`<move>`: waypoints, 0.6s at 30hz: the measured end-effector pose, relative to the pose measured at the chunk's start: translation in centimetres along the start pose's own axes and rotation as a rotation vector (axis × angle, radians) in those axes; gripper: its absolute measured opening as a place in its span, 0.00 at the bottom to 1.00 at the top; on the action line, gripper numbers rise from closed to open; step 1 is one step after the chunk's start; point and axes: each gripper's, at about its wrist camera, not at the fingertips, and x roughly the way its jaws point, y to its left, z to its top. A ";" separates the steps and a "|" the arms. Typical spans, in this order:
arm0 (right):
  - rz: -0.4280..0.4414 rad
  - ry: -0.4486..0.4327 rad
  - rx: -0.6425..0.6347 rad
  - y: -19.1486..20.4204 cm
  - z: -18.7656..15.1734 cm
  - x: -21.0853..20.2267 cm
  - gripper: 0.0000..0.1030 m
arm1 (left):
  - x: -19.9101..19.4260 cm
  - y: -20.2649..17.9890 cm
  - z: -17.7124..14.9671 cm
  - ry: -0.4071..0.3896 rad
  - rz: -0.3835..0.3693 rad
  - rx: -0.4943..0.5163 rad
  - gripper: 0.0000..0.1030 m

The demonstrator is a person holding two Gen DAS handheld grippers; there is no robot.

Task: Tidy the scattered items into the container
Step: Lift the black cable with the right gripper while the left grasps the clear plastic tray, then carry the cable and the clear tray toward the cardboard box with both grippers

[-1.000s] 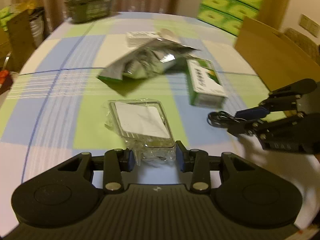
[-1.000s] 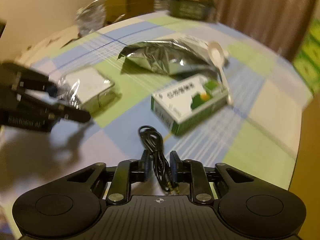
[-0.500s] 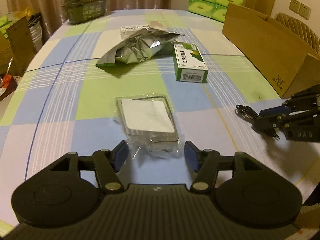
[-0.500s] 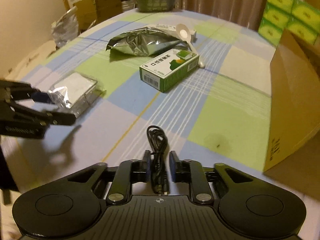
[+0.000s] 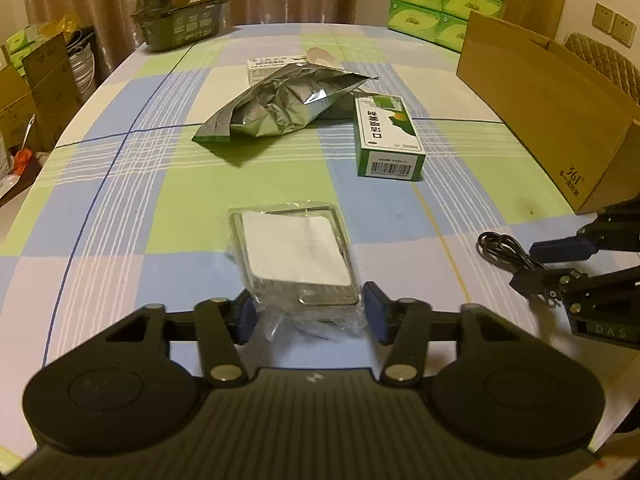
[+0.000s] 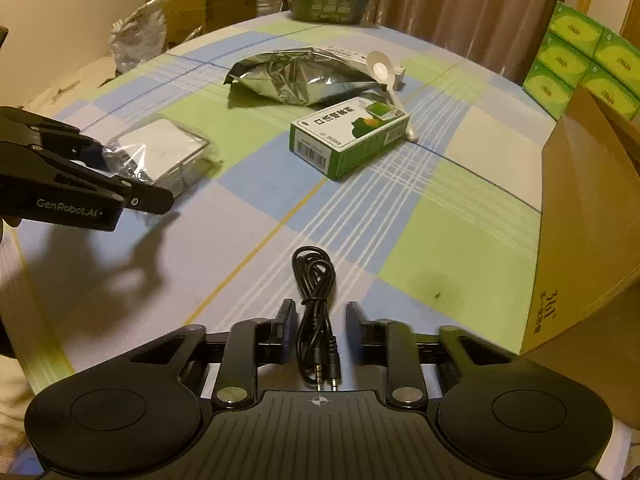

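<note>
While both claws are closing, I want each one to grab well before I lift. My left gripper has the wrapped packet between its blue pads, which sit just beside its sides and are not squeezing hard yet. I should pinch the firm packet, not only the loose clear wrap, or I think it may slip out. My right gripper has the black cable between its pads, with a little gap on each side, so it is not held yet. I should close on the bunched middle so no loop hangs down. Both things lie on the checked table. The cardboard box they must go into stands open at the right, near the cable. Half a second ago the left claw stood much wider, well apart from the packet; now its pads have come in close. The foil bag and green box have not moved.
</note>
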 end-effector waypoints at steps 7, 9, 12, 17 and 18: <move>0.000 -0.023 0.060 -0.2 -0.1 -1.3 0.10 | -0.9 -0.4 -0.1 0.003 -0.031 0.036 0.29; -0.004 -0.030 0.081 -0.2 -0.3 -1.9 0.10 | -1.3 -0.6 -0.2 0.001 -0.046 0.041 0.29; -0.018 -0.044 0.101 -0.4 -0.5 -2.9 0.10 | -2.2 -0.9 -0.5 -0.005 -0.066 0.047 0.28; -0.043 -0.065 0.121 -0.7 -0.8 -4.4 0.10 | -3.6 -1.5 -0.5 -0.022 -0.079 0.054 0.28; -0.049 -0.067 0.124 -0.8 -0.9 -4.6 0.10 | -3.7 -1.7 -0.5 -0.022 -0.083 0.060 0.28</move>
